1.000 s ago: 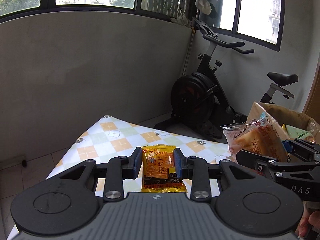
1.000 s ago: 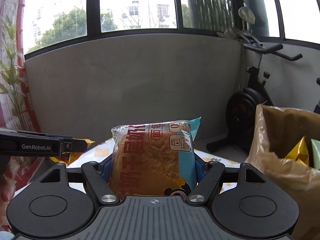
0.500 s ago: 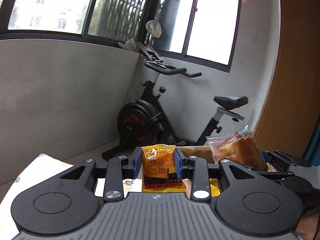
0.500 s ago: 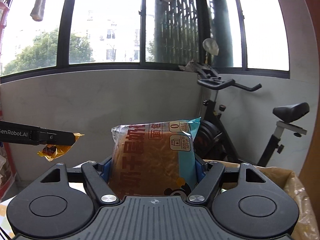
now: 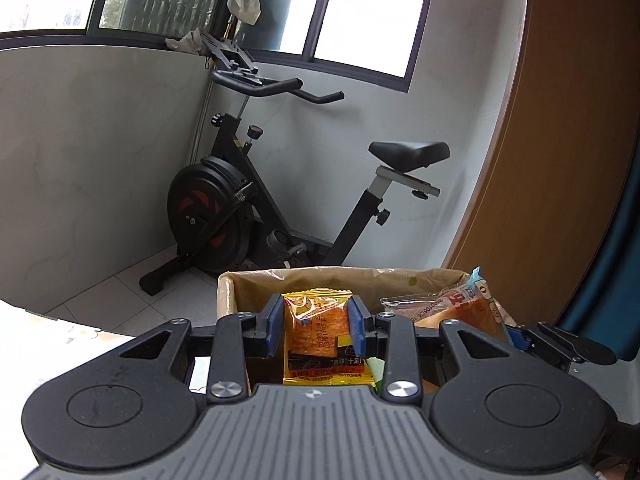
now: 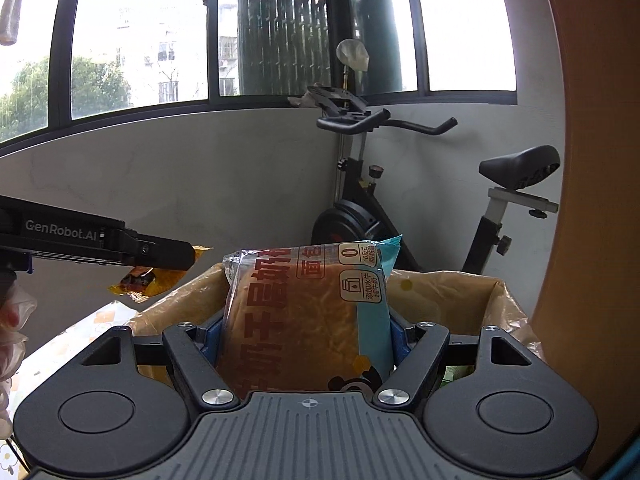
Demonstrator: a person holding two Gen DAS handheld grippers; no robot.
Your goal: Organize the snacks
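Note:
My left gripper [image 5: 316, 326] is shut on a small orange snack packet [image 5: 320, 340] and holds it above the open cardboard box [image 5: 304, 284]. My right gripper [image 6: 306, 338] is shut on a large bread packet [image 6: 304, 320] with a teal edge, also above the box [image 6: 444, 292]. In the left wrist view the bread packet [image 5: 452, 312] and the right gripper's fingers [image 5: 560, 344] sit to the right. In the right wrist view the left gripper [image 6: 176, 258] reaches in from the left with the orange packet [image 6: 152, 284].
The box is lined with a yellowish bag and holds other snacks [image 5: 376, 366]. A black exercise bike [image 5: 248, 200] stands behind the box. A wooden panel [image 5: 560, 160] is on the right. The patterned tablecloth [image 6: 80, 332] lies to the left.
Both grippers have swung right from over the table to above the box, each still holding its packet.

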